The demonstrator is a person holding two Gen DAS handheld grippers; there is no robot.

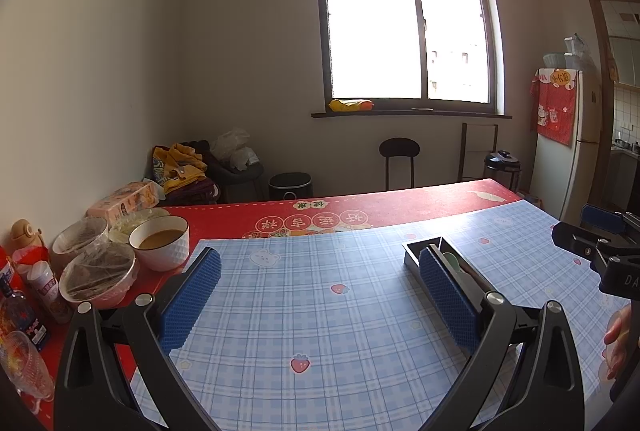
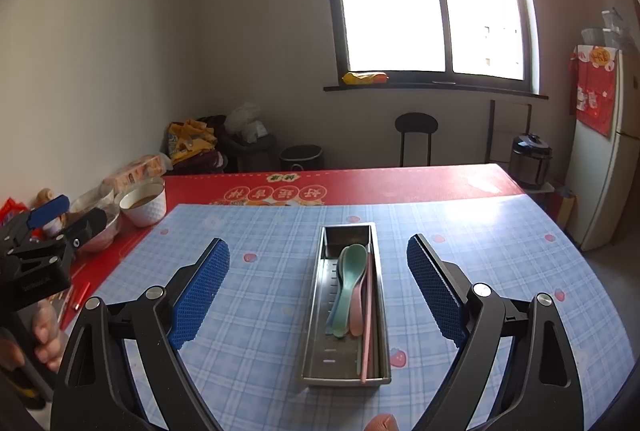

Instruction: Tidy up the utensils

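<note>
Desk point(image 2: 420, 185) covered by red cloth with round character prints, blue plaid mat point(image 2: 260, 311) with strawberry and bear prints laid over most of it. Metal tray point(image 2: 316, 311) sits lengthwise mid-mat, holding green spoon point(image 2: 352, 283), pink spoon point(image 2: 357, 315) and pink chopsticks point(image 2: 367, 331) along its right side. Right gripper point(image 2: 318, 289) hangs over the tray, blue-padded fingers point(image 2: 200, 291) spread wide either side of it, grasping nothing. Left gripper point(image 1: 320, 301) also spread wide and empty over bare mat to the left of the tray; its right finger partly hides the tray point(image 1: 412, 255) in the left wrist view. A hand point(image 1: 618, 335) shows at the right edge of that view, another hand point(image 2: 46, 335) at the left edge of the right wrist view. Left end of desk: white bowl point(image 1: 162, 247) of brown liquid, plastic-wrapped bowls point(image 1: 98, 273) beside it, tissue box point(image 1: 122, 203) behind, bottles point(image 1: 24, 311) and a glass cup point(image 1: 24, 363) near the edge. Room: pale walls, big bright window point(image 1: 404, 23) with yellow item point(image 1: 350, 105) on the sill, black stool point(image 1: 399, 159) below it, pile of clothes and bags point(image 1: 188, 167) in the corner, black bin point(image 1: 290, 186), pressure cooker point(image 1: 502, 167), white fridge point(image 1: 576, 147) with red hanging cloth at right.
</note>
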